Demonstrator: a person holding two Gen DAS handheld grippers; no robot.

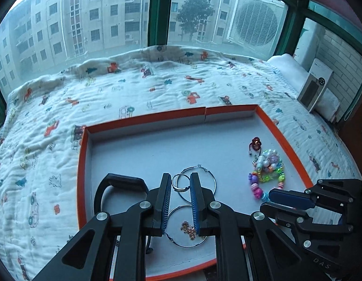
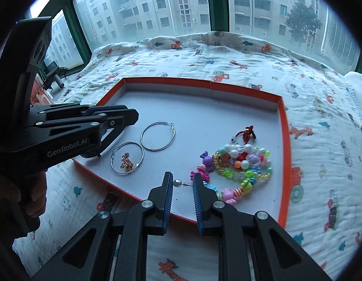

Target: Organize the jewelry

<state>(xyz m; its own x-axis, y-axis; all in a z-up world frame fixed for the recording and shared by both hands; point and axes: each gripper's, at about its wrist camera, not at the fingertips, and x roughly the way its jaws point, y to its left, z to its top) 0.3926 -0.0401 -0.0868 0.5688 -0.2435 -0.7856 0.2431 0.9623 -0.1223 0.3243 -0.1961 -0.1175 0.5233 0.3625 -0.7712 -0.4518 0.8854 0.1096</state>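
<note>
The small pearl-headed pin (image 2: 177, 183) lies on the white floor of the shallow orange-rimmed tray (image 2: 282, 121), near its front edge. Its thin shaft runs crosswise, from the bead toward the heap of bright plastic bead bracelets (image 2: 241, 164) just beside it. It sits directly ahead of the right tongs (image 2: 182, 182), right at their tips, so the right hand is nearer. Those tongs stand only narrowly apart, clamped on nothing.

The left tongs (image 1: 179, 183), equally narrow and empty, hang above the thin silver hoop earrings (image 1: 196, 180) and a little gold chain piece (image 1: 188, 228).

Only the right view shows the pin. The left view hides it behind the right tongs, but shows a small third ring among the hoops.
</note>
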